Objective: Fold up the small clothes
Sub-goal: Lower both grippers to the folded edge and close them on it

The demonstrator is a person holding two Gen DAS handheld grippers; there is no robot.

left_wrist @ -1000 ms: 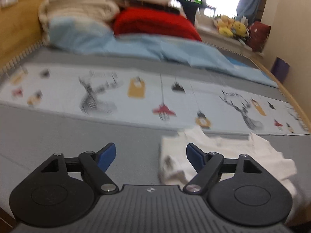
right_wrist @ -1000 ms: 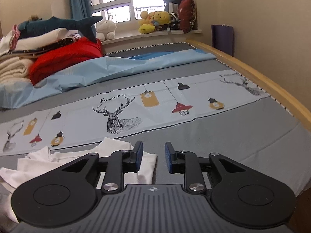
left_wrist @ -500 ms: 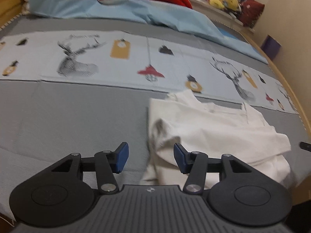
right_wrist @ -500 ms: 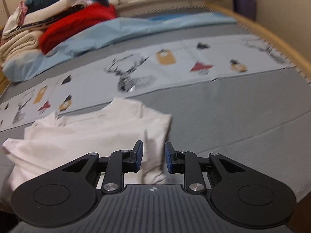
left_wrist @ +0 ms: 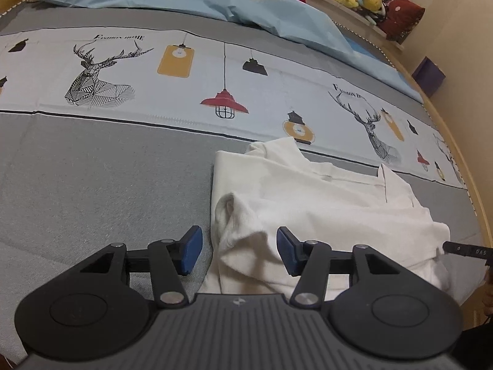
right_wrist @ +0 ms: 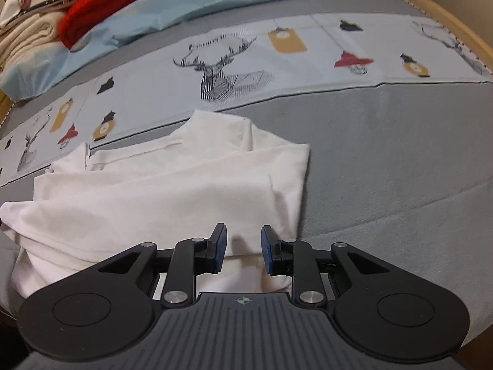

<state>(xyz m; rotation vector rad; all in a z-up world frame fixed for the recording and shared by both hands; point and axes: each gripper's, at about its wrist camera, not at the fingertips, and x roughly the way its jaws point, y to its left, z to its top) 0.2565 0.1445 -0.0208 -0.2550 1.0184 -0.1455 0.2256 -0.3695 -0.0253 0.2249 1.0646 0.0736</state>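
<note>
At lower centre of both frames lies the white T-shirt. My left hand-held gripper gapes wide, empty; my right hand-held gripper, narrowly open, empty. Next, I reckon: pinch hem corners.

A grey bed carries a white shirt, a blue sheet and a red blanket.
</note>
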